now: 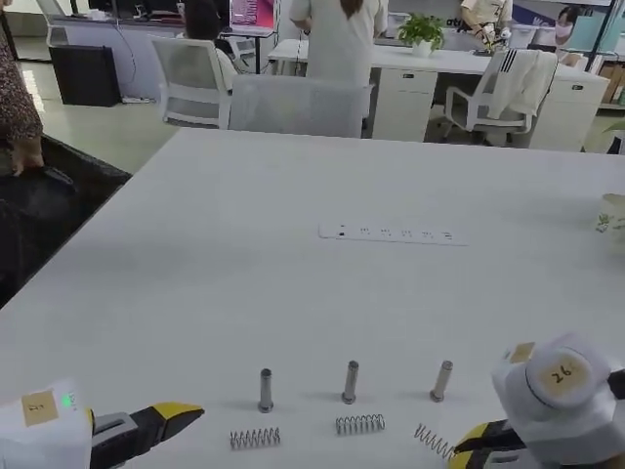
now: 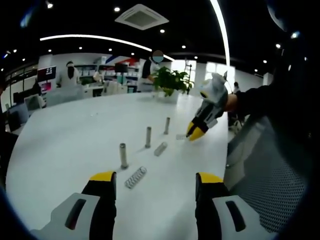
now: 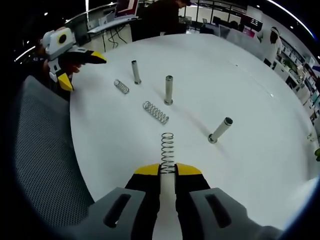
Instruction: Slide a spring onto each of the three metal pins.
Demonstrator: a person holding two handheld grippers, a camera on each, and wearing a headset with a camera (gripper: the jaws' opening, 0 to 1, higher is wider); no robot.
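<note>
Our right gripper [image 3: 167, 170] is nearly shut on the near end of the spring [image 3: 167, 147], seemingly pinching it; the spring lies flat on the table [image 3: 260, 95]. We should lift gently, tip it upright and centre it over the nearest pin [image 3: 220, 130]. Our left gripper [image 2: 155, 179] gapes wide, empty.

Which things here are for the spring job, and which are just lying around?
For the job: left pin, middle pin, right pin, left spring, middle spring, right spring.
Just lying about: power strip, potted plant, office chair.
</note>
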